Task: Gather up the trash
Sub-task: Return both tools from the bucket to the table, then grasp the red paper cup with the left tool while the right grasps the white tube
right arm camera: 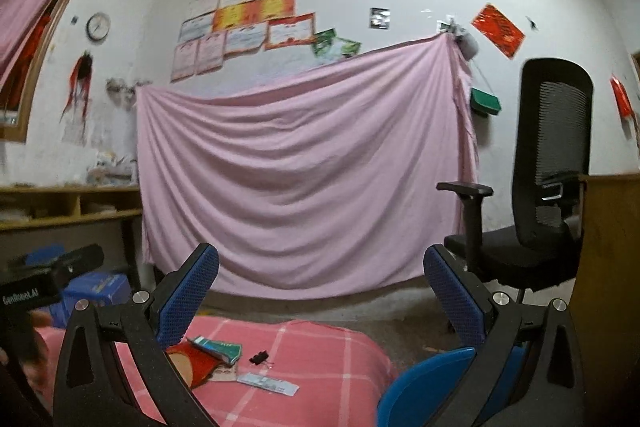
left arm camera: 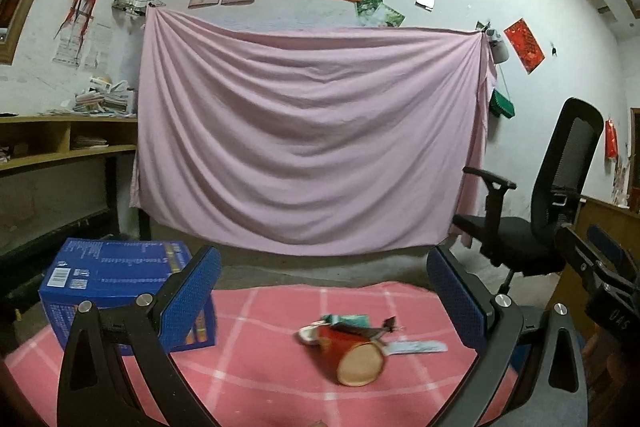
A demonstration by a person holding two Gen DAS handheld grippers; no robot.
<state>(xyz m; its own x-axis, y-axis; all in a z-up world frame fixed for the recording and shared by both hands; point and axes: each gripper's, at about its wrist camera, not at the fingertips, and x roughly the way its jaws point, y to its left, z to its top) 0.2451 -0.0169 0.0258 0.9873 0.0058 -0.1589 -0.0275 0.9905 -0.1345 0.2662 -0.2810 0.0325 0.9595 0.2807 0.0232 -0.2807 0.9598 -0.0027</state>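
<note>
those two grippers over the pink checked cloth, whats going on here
A person is clearing trash off a pink checked cloth with a handheld gripper in each hand. Both the left gripper and the right gripper are open and hold nothing. A red tube lies on its side on the cloth with a green packet, a black binder clip and a paper strip beside it. A blue box stands at the left.

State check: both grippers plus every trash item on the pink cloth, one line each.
left gripper: open, empty
right gripper: open, empty
red can: lying on its side on the cloth
binder clip: lying loose
green packet: lying flat
paper strip: lying flat
blue box: standing closed
</note>
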